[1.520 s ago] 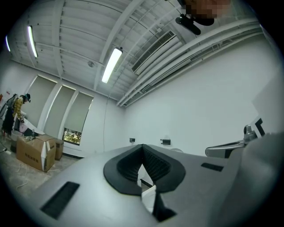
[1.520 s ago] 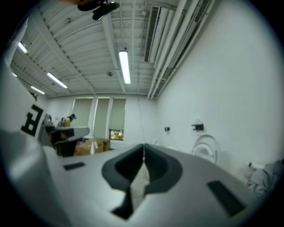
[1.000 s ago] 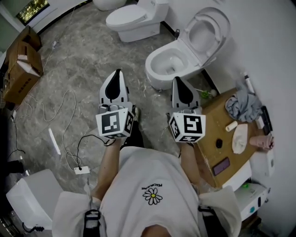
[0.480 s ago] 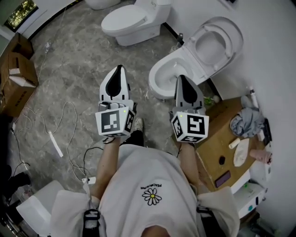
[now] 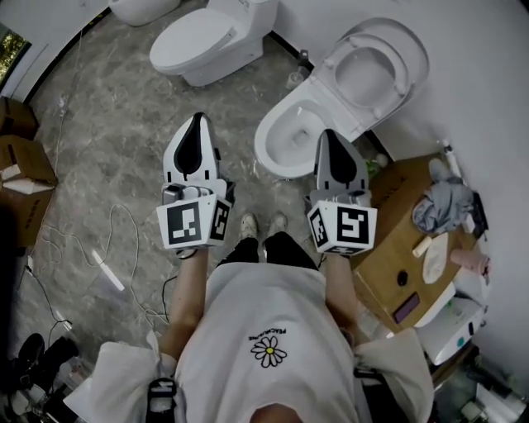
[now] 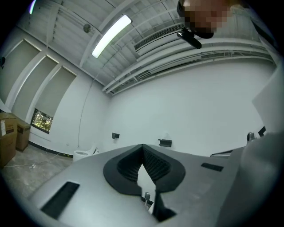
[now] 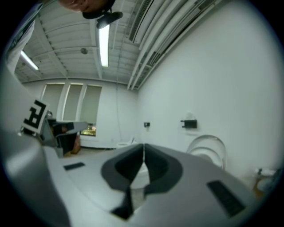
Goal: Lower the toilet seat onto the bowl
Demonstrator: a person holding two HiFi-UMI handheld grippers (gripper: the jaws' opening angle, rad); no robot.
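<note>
The white toilet stands against the wall at the upper right of the head view, its bowl uncovered. The seat and the lid behind it are raised and lean on the wall. My right gripper is shut and empty, and its tip overlaps the bowl's near right rim. My left gripper is shut and empty over the floor, left of the bowl. In the right gripper view the shut gripper points at the wall, with the raised seat ahead to the right. The left gripper faces a bare wall.
A second toilet with its lid down stands at the top, a third beyond it. A brown cabinet with a grey cloth and small items is at the right. Cardboard boxes, cables lie left.
The person has stepped closer to the open toilet, and shoes now show below the grippers. Both grippers stayed shut and moved forward; the right tip now overlaps the bowl's rim.
</note>
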